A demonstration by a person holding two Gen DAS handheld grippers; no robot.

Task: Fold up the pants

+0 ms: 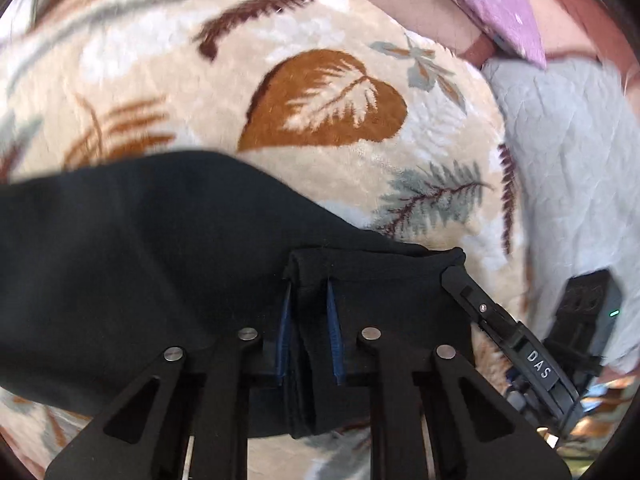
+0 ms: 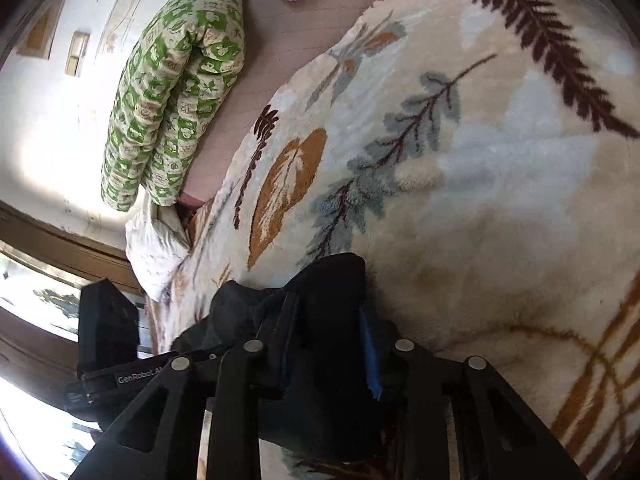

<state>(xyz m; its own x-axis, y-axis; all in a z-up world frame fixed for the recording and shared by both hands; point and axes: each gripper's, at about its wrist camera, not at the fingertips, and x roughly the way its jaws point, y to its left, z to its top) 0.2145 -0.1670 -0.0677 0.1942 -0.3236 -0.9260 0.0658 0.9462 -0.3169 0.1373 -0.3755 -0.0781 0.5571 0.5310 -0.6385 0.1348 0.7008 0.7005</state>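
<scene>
The black pants [image 1: 132, 264] hang across the lower left wrist view, over a cream leaf-patterned blanket [image 1: 320, 60]. My left gripper [image 1: 310, 292] is shut on a bunched edge of the pants between its blue pads. The other gripper [image 1: 516, 336] shows at the right edge of the fabric in the left wrist view. In the right wrist view my right gripper [image 2: 328, 316] is shut on a thick bunch of the black pants [image 2: 320, 380], held just above the blanket [image 2: 480, 180]. The left gripper's body [image 2: 106, 332] shows at the lower left.
A green-patterned quilt roll [image 2: 176, 80] lies by the wall at the bed's far side. A purple pillow [image 1: 500, 4] and a grey quilted sheet [image 1: 568, 152] lie beyond the blanket. A white crumpled cloth [image 2: 152, 248] sits at the bed's edge.
</scene>
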